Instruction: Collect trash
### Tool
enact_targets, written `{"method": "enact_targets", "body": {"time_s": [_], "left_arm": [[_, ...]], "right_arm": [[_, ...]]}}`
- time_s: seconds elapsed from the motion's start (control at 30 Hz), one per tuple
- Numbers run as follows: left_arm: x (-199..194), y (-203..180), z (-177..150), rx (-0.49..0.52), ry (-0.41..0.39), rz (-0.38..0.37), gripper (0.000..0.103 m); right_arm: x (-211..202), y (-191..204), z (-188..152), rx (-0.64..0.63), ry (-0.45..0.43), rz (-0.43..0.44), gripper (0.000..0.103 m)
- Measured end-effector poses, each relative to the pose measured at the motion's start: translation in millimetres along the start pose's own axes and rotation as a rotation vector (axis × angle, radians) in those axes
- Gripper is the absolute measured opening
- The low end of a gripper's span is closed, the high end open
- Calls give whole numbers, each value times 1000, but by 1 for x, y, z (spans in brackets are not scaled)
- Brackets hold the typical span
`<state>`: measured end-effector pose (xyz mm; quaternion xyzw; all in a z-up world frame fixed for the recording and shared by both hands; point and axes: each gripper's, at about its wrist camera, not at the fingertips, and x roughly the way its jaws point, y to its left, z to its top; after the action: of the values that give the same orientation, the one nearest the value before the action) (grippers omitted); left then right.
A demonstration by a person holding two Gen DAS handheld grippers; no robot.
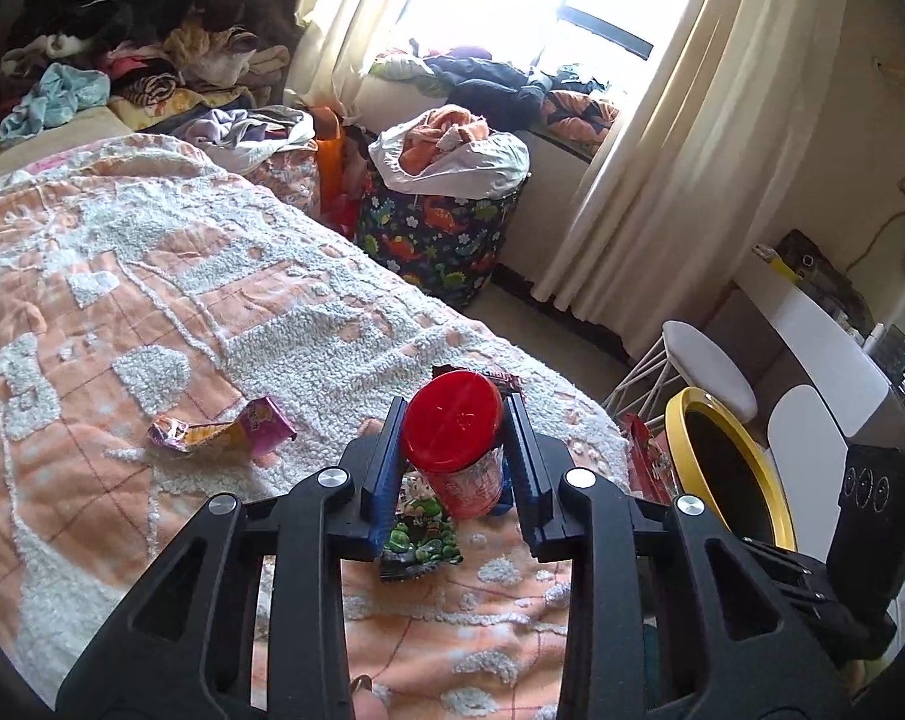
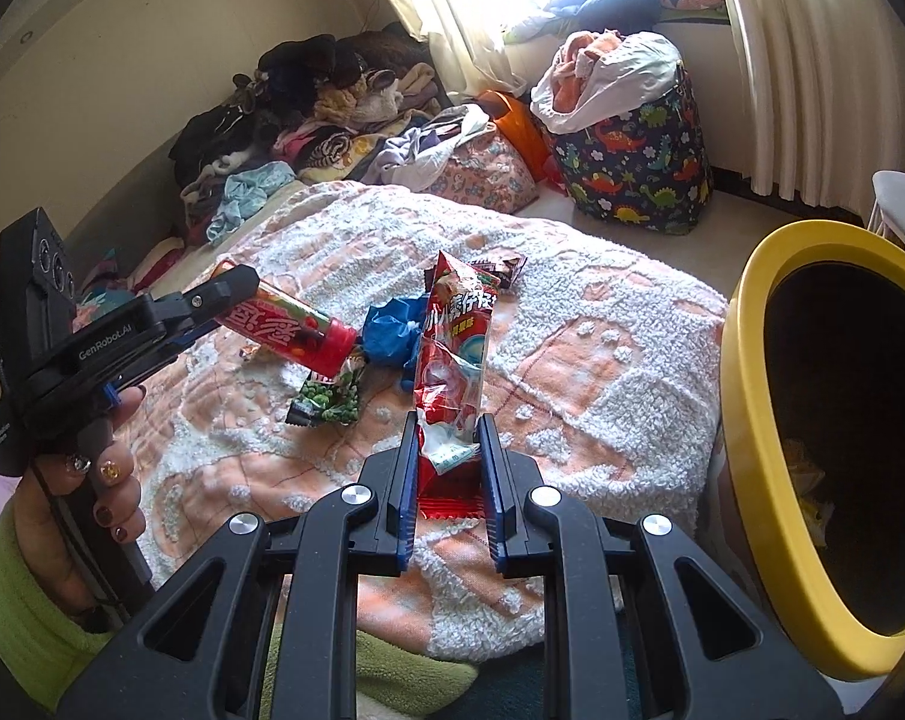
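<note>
Left hand-held gripper (image 1: 454, 420) raised over the near corner of the bed (image 1: 152, 276), seen from the right wrist view reaching in from the left in a hand with painted nails (image 2: 86, 498) and a green sleeve. Fingers (image 1: 386, 456) clenched on a red-lidded snack canister (image 1: 455, 441), held off the blanket and tilted, lid end lower and toward the bed's middle.

Right hand-held gripper (image 2: 449, 456) pointing forward over the bed's near edge, just left of the yellow-rimmed trash bin (image 2: 746, 420). Jaws narrowly apart, pinching the torn lower end of a red snack wrapper (image 2: 455, 348), which stands upright above the fingers.

Still lying on the blanket: a green-and-black wrapper (image 2: 326, 402) under the canister, a crumpled blue wrapper (image 2: 392, 330) beside it, a dark wrapper (image 2: 500, 267) farther back, and a purple-and-yellow wrapper (image 1: 224, 429) to the left. Some yellow scraps visible inside the bin.
</note>
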<state>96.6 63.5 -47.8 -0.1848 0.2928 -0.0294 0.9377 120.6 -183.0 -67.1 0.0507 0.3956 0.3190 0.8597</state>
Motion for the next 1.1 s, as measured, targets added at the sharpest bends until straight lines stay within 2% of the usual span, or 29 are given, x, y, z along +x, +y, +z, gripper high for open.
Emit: {"method": "enact_targets", "body": {"time_s": [0.33, 1.1], "left_arm": [[4, -27, -6, 47, 28, -47, 25], [4, -84, -9, 141, 30, -128, 24]], "right_arm": [[-16, -13, 7, 24, -41, -15, 18], [-48, -53, 16, 84, -133, -79, 18]]}}
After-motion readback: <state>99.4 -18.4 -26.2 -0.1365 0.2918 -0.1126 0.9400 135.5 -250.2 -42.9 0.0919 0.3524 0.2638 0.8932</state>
